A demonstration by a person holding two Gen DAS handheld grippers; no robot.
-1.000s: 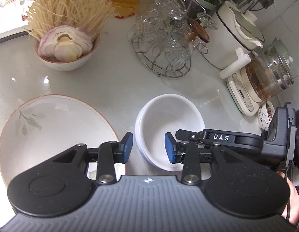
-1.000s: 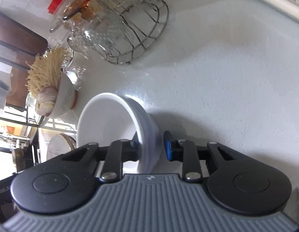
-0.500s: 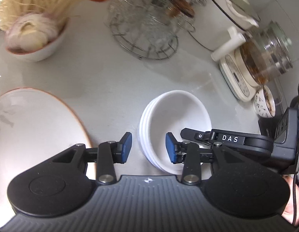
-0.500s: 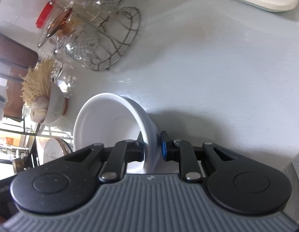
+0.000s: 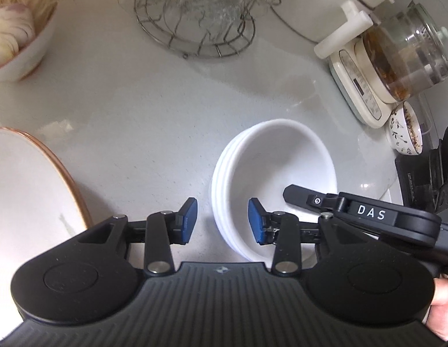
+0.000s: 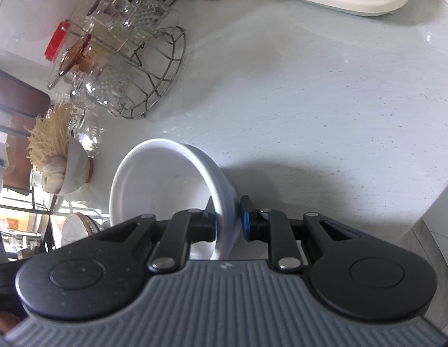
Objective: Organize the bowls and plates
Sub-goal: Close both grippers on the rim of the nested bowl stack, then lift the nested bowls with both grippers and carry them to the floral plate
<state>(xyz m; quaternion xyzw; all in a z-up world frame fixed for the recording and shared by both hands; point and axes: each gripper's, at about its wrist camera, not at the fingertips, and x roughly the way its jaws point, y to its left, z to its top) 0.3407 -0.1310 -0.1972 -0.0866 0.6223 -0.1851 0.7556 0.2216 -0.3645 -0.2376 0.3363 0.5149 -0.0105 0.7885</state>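
Note:
A stack of white bowls (image 5: 270,170) sits on the pale counter in the left wrist view. My left gripper (image 5: 222,221) is open and empty, its jaws astride the stack's near left rim without touching it. My right gripper (image 6: 228,222) is shut on the white bowl stack (image 6: 166,182), pinching its rim wall; it also shows as a black arm marked DAS (image 5: 368,212) at the stack's right. A large white plate with a brown rim (image 5: 27,190) lies at the left.
A wire rack of glassware (image 5: 195,14) stands behind. A bowl of noodles and onion (image 5: 15,37) is far left. A glass kettle on a cream base (image 5: 397,57) and a small patterned bowl (image 5: 404,128) stand at right.
The right gripper's jaws have closed tighter on the bowl rim. The left gripper has moved forward and right, so the plate has slid left in its view.

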